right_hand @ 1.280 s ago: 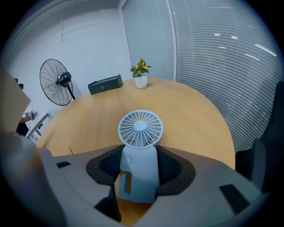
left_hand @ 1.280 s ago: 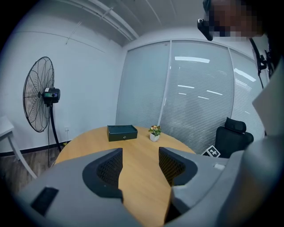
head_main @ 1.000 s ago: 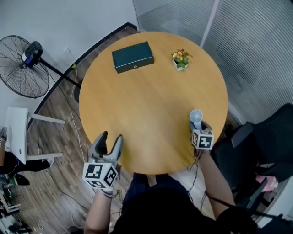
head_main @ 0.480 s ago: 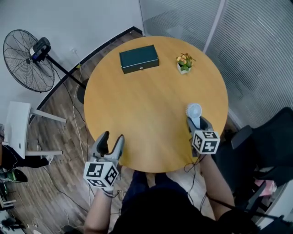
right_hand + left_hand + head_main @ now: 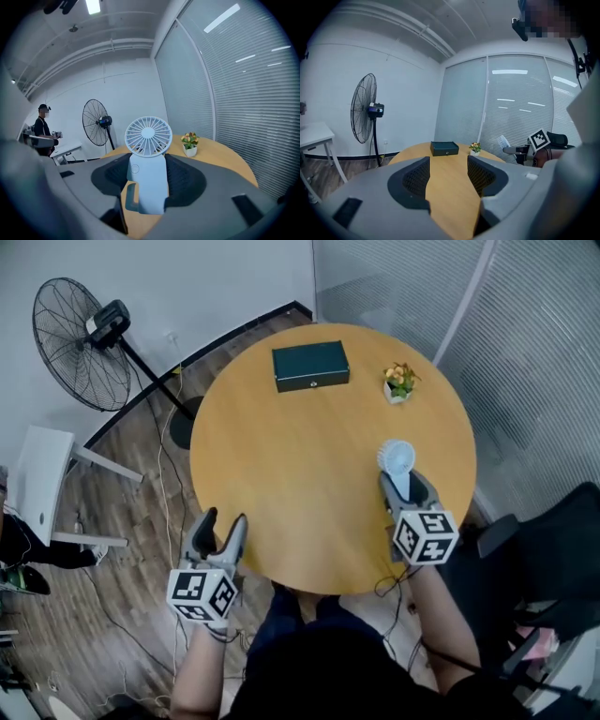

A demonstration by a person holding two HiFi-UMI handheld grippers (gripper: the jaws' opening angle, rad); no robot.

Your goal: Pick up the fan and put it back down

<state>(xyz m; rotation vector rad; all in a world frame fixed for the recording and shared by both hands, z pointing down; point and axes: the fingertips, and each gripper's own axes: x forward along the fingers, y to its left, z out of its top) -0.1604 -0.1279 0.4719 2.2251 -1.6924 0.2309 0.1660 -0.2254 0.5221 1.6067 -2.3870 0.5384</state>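
Though small, pale-blue fan (image 5: 147,164) with round grille

place: office | glass partition (image 5: 548,343) | round table (image 5: 281,474) | office chair (image 5: 553,559)

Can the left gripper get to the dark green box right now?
Probably yes: the left gripper is open and empty, and only bare table lies between it and the dark green box, though that sits near the far edge.
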